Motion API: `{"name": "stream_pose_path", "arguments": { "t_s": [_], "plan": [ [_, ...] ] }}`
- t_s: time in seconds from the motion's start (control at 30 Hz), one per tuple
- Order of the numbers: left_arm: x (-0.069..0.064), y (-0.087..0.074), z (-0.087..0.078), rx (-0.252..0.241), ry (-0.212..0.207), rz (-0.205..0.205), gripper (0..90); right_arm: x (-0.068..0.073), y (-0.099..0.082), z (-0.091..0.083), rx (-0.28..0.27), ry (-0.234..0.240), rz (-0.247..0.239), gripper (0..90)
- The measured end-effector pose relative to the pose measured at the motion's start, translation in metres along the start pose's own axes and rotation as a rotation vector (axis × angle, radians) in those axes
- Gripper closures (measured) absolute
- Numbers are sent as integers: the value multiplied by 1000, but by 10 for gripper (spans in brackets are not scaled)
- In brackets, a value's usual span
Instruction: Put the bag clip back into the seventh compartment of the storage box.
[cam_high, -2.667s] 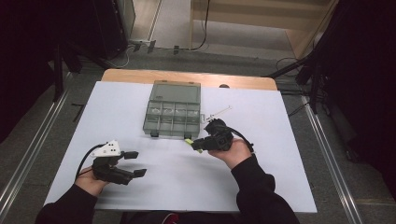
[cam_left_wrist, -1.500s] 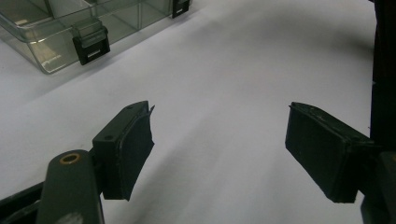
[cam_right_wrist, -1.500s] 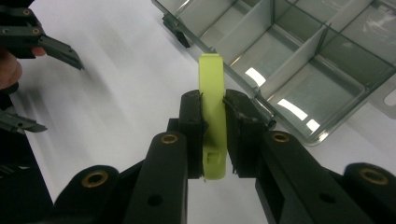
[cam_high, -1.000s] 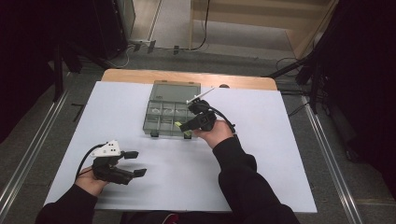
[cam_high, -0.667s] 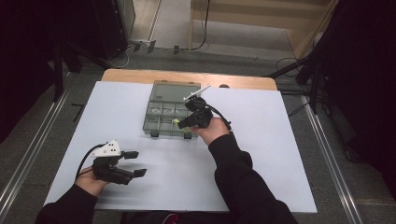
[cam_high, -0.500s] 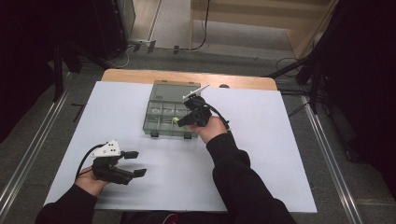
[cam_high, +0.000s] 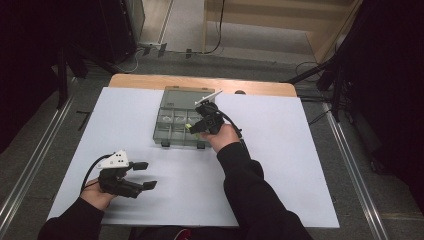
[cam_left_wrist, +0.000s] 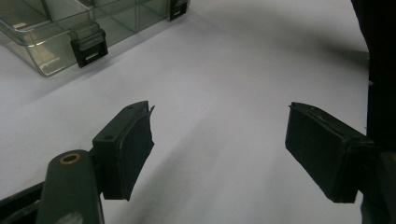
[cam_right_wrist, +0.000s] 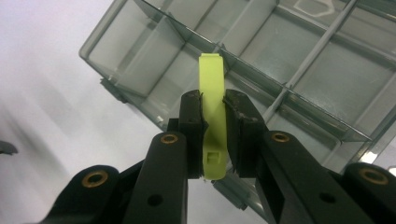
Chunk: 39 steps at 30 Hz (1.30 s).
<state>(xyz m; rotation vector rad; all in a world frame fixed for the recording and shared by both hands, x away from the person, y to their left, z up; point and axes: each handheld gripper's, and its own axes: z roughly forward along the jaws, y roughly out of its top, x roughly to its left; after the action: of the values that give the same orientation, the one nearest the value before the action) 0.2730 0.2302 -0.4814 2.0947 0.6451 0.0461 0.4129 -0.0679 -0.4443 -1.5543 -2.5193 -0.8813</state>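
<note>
Pinched flat between the two black fingers of the right gripper: a yellow-green plastic clip, gripped across its lower half, one pad on each broad side. No brand, label or lettering readable on the clip, only a small square notch near its butt end below the pads. Long axis running straight out along the fingers, free tip ahead of them and poking over the near wall of the clear compartment box, above a front-row cell close to a divider; whether touching the wall, cannot tell. In the high view, right gripper hanging over the front row of the box, clip a small bright speck at the fingertips, pointing leftward. No writing legible on the box; black latches on its near wall. Further out, white tabletop. Left gripper well apart near the front-left edge, fingers spread wide with nothing between, just bare tabletop.
</note>
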Motion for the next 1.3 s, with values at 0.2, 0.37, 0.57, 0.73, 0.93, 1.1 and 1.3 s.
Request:
{"name": "stream_pose_path", "arguments": {
  "t_s": [0.2, 0.37, 0.57, 0.73, 0.93, 1.1, 1.3],
  "plan": [
    [0, 0, 0, -1, -2, -1, 224, 0, 0, 6, 7, -33, 6, 787],
    [0, 0, 0, -5, -1, -1, 224, -1, 0, 10, 2, -25, 19, 783],
    [0, 0, 0, -3, -2, -1, 224, -1, -1, 10, -8, -19, -5, 697],
    [0, 0, 0, -4, -1, -1, 224, 1, -5, 5, -27, 9, -28, 637],
    [0, 0, 0, -2, -2, -3, 224, 2, -14, -4, -48, 60, -78, 514],
    [0, 0, 0, 1, 1, -2, 224, 4, -23, -11, -83, 79, -160, 398],
    [0, 0, 0, -1, 2, -5, 224, 5, -32, -19, -111, 113, -208, 356]
  ]
}}
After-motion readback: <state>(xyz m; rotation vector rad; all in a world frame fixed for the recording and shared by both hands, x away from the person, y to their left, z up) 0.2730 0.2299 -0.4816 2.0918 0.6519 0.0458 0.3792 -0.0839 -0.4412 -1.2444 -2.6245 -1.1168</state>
